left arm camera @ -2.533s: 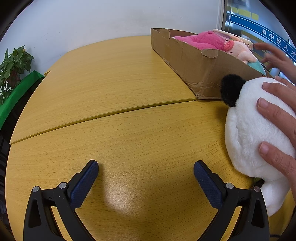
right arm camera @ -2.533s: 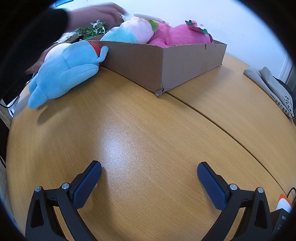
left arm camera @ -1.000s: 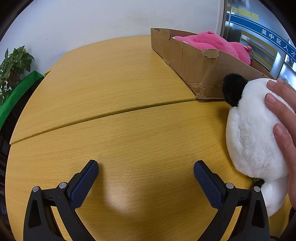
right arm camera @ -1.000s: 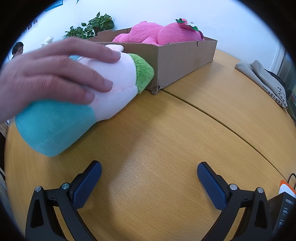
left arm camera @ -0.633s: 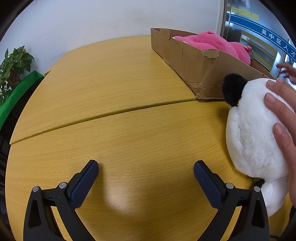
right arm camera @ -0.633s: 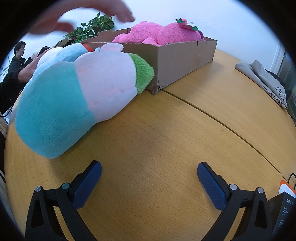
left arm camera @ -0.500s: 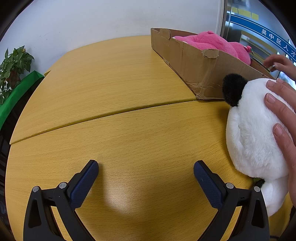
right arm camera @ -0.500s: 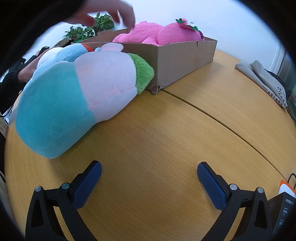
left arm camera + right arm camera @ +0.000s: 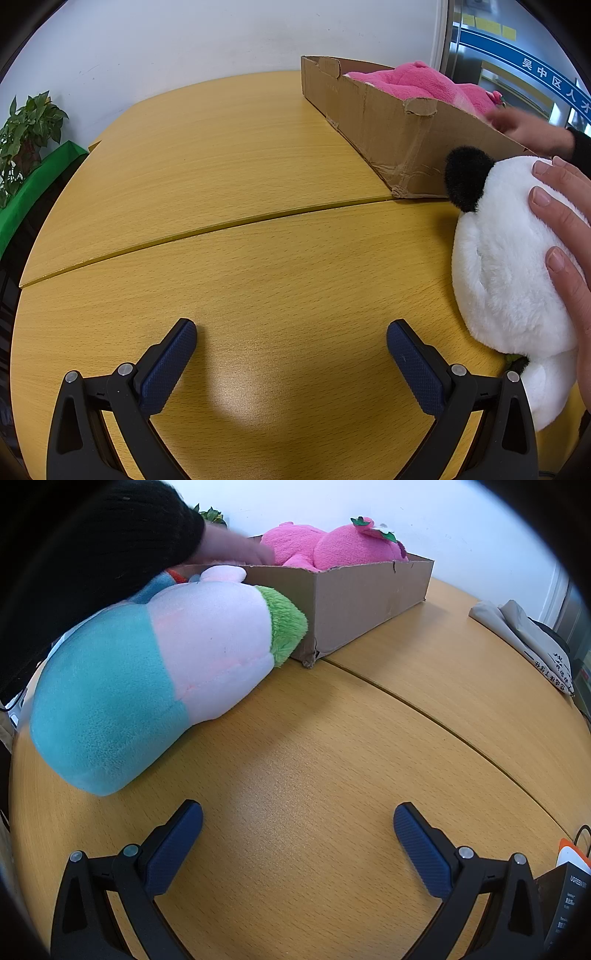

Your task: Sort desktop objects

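Note:
A white plush panda point(image 9: 509, 266) with a black ear lies at the right of the left wrist view, a person's hand point(image 9: 565, 236) resting on it. Behind it stands a cardboard box point(image 9: 384, 122) holding a pink plush point(image 9: 417, 83). My left gripper point(image 9: 291, 343) hovers open over bare wood, left of the panda. In the right wrist view a teal, pink and green plush point(image 9: 159, 675) lies against the box point(image 9: 354, 602), where a pink plush point(image 9: 332, 546) sits and a dark-sleeved arm point(image 9: 92, 554) reaches in. My right gripper point(image 9: 297, 823) is open, just below that plush.
The yellow wooden table point(image 9: 221, 177) has a curved seam across it. A potted plant point(image 9: 26, 136) stands far left. Folded grey cloth point(image 9: 524, 642) lies at the right; a small dark box point(image 9: 565, 904) and an orange-white item sit at the lower right edge.
A hand took the teal-pink plush out of the box and laid it on the table beside it, then let go. Now the sleeved arm reaches into the box. Both grippers stayed still.

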